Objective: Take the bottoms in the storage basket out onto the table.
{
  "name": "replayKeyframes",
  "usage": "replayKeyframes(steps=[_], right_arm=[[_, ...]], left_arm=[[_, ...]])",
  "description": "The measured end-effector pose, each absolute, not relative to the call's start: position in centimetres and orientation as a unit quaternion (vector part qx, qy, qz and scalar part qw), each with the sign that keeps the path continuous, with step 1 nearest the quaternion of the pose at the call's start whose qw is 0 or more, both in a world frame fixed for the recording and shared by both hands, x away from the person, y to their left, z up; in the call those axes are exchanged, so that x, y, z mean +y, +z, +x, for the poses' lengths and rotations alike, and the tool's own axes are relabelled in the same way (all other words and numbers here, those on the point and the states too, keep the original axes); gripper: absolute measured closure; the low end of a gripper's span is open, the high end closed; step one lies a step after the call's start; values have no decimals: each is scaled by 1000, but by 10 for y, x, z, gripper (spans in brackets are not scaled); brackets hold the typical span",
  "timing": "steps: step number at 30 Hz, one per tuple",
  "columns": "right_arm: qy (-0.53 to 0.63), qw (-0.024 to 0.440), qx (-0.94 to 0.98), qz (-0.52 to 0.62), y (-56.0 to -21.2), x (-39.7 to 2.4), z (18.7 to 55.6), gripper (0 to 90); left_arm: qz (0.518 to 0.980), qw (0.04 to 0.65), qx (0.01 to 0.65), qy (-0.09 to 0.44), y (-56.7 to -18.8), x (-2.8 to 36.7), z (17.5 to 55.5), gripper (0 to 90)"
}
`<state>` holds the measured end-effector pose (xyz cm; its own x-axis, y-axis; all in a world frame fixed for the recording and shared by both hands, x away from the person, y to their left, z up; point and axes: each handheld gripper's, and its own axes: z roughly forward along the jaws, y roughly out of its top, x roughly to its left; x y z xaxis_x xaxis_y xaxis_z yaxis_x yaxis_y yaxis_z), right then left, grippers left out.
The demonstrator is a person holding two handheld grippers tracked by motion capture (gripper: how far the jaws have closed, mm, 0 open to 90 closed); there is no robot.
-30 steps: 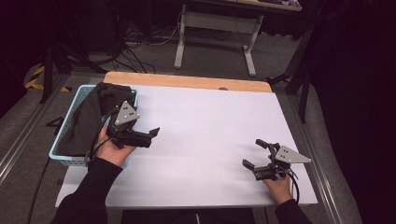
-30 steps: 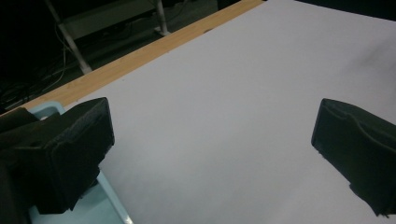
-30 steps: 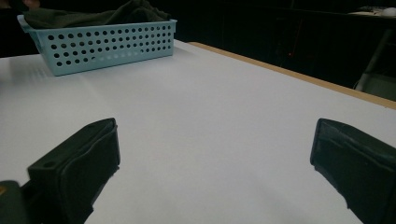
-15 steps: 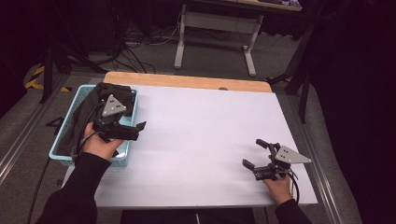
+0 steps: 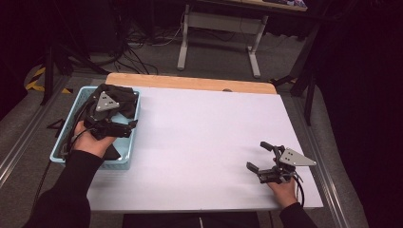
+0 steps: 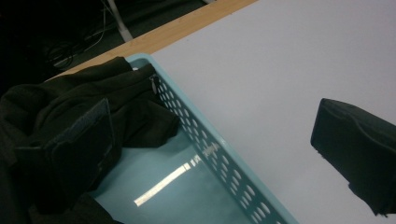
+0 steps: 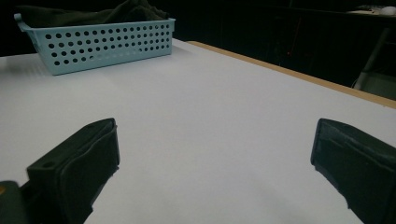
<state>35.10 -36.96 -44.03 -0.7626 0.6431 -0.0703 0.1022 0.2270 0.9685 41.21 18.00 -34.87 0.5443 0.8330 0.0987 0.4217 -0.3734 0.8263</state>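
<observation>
A light blue perforated basket (image 5: 127, 142) stands at the table's left edge with a dark cloth (image 5: 119, 96) bunched in its far end. My left gripper (image 5: 129, 128) hovers open over the basket's right wall. In the left gripper view the left gripper (image 6: 215, 149) straddles the basket wall (image 6: 219, 154): one jaw is over the dark cloth (image 6: 93, 102), the other over the white tabletop. My right gripper (image 5: 259, 156) rests open on the table near the front right corner. In the right gripper view the right gripper (image 7: 217, 163) has nothing between its jaws, and the basket (image 7: 107, 44) stands far ahead.
The white tabletop (image 5: 204, 137) spreads between the two grippers, with a wooden strip (image 5: 190, 81) along its far edge. Metal rails run along both sides of the table. A desk frame and cables stand on the floor beyond.
My left gripper has moved left and away from the table's middle to over the basket. The right gripper has stayed where it was.
</observation>
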Motion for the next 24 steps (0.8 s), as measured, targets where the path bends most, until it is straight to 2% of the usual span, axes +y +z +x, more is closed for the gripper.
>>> replayKeyframes(steps=[24], right_arm=[[569,236,747,249,-440,-369,351,21]], left_arm=[[796,323,451,244,-348,217,433,5]])
